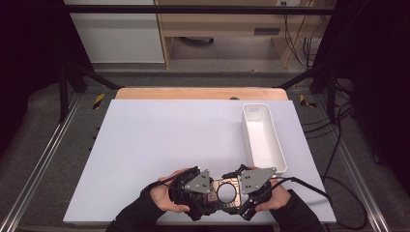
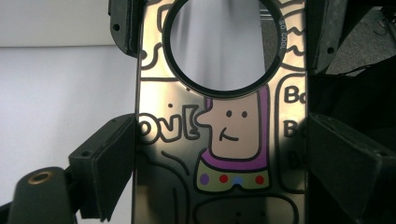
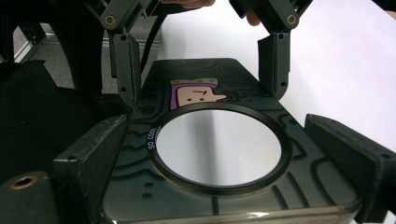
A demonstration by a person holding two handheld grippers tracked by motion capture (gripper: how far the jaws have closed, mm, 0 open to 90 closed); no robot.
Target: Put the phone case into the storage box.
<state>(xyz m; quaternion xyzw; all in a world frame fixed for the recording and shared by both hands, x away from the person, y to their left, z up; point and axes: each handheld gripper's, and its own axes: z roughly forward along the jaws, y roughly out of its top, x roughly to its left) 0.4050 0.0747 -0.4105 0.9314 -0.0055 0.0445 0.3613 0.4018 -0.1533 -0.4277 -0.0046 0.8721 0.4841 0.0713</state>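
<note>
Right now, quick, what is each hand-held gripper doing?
Left hand-held gripper: closed on the cartoon card with the round mirror.
Right hand-held gripper: closed on the same card, at its mirror end.

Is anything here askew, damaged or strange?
Nothing stands out. The flat cartoon-printed case with a round ring is held level between both grippers, with no visible damage. The white bin sits upright on the table.
</note>
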